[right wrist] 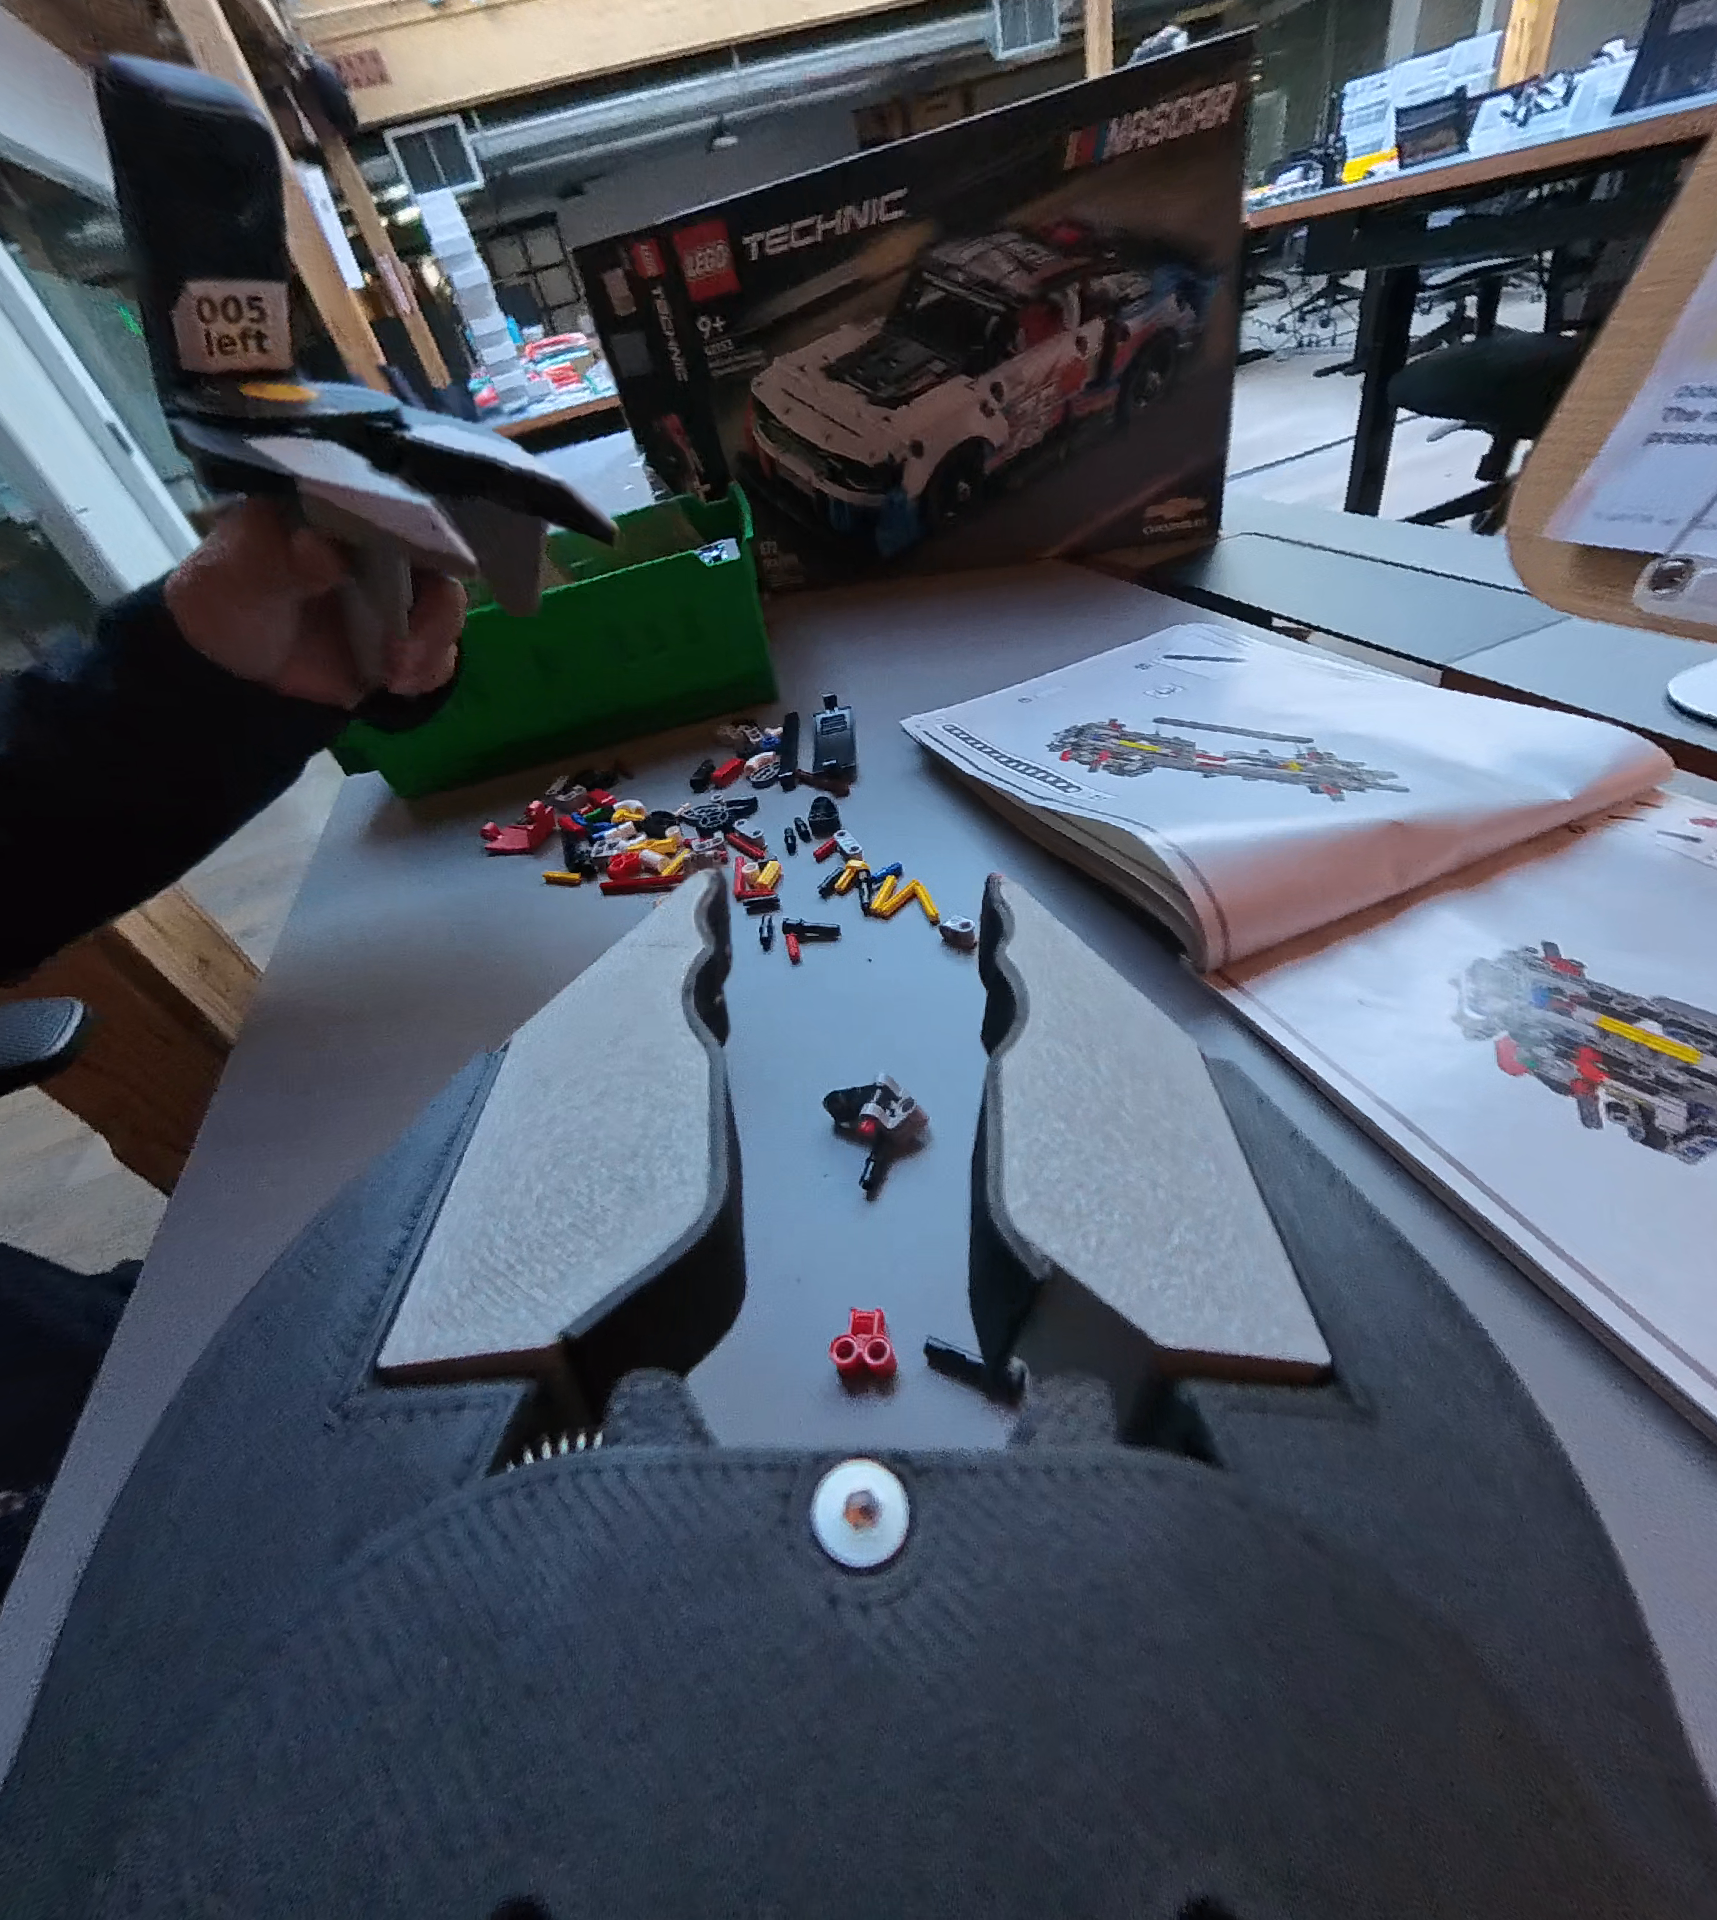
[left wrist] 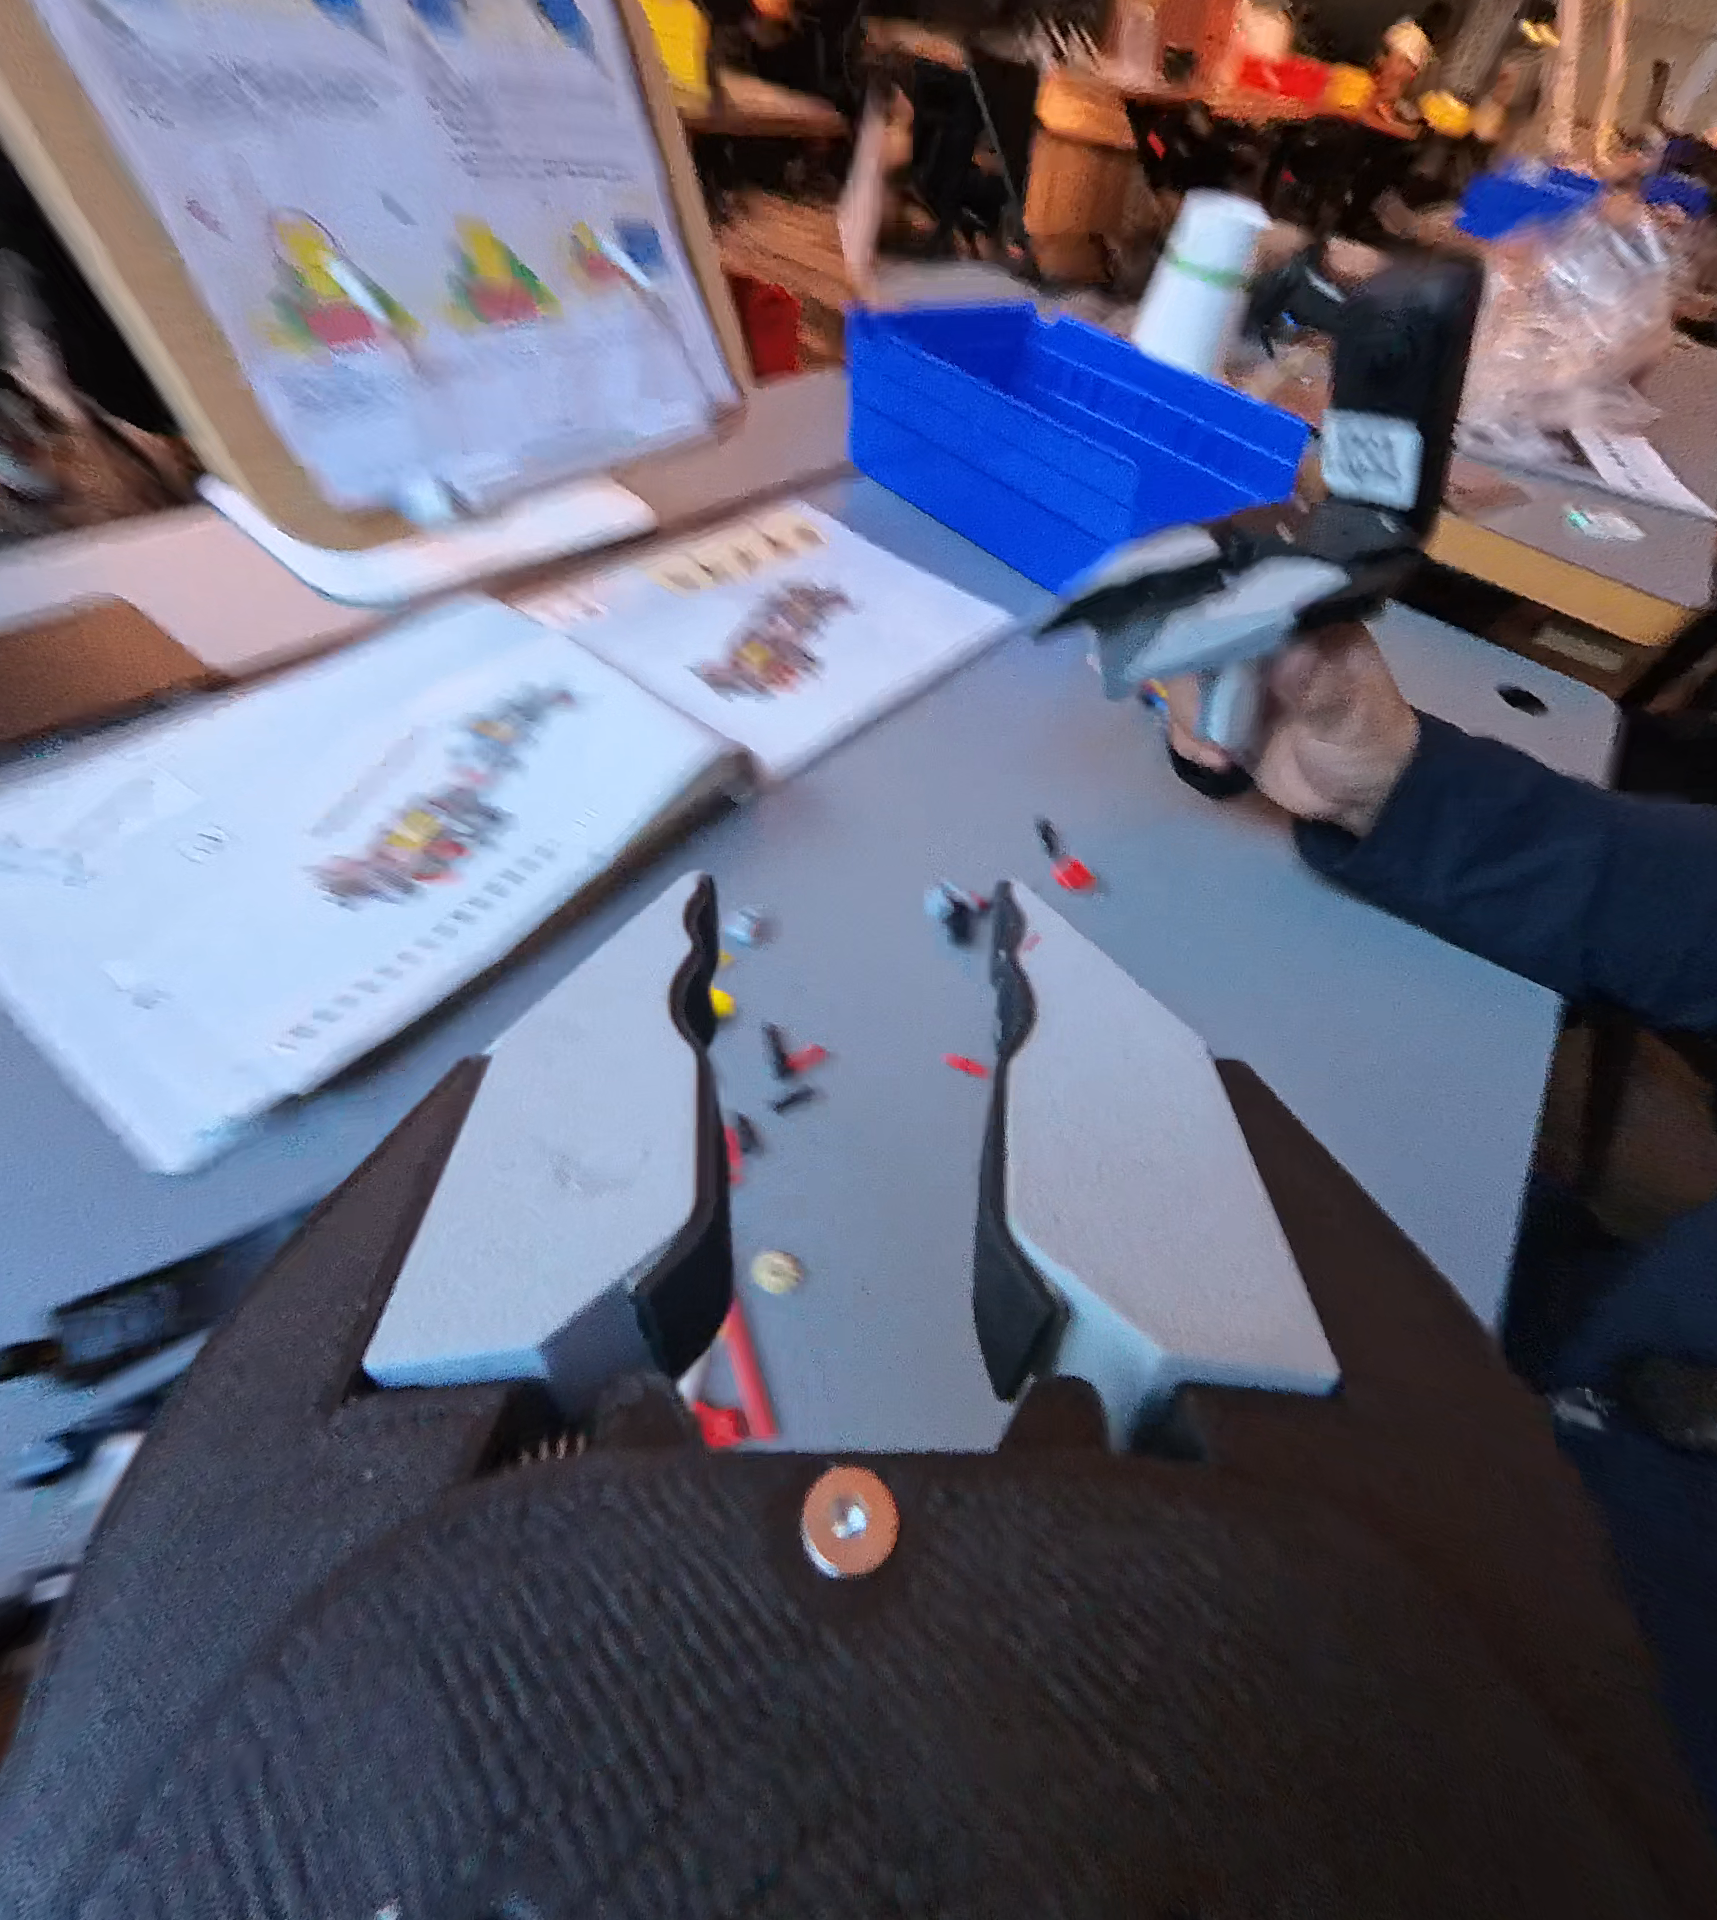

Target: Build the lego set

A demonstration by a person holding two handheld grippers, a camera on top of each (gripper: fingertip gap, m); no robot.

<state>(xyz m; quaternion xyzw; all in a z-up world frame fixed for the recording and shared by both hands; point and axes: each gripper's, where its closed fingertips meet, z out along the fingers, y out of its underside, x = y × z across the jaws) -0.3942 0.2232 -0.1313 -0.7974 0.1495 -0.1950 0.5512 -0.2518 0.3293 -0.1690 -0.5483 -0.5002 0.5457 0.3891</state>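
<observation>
My left gripper (left wrist: 854,904) is open and empty. It hovers over the grey table (left wrist: 1249,997), above scattered small red, black and yellow building pieces (left wrist: 792,1060). My right gripper (right wrist: 854,904) is also open and empty. A small black, red and white assembly (right wrist: 875,1117) lies on the table between its fingers, untouched. A red connector (right wrist: 864,1351) and a black pin (right wrist: 968,1361) lie nearer its base. Each gripper, held in a hand, shows in the other's view: the right one in the left wrist view (left wrist: 1082,649), the left one in the right wrist view (right wrist: 563,566).
A pile of loose pieces (right wrist: 708,821) lies before a green bin (right wrist: 605,644) and a toy car box (right wrist: 937,343). An open instruction booklet (right wrist: 1301,769) lies to the right. A blue bin (left wrist: 1062,426) and a propped instruction board (left wrist: 397,260) stand at the back. Across from one pair of fingers to the other is roughly 20 cm. About 12 cm separates my right fingertips from the red connector (right wrist: 864,1351). It is also in sight in the left wrist view (left wrist: 1072,863).
</observation>
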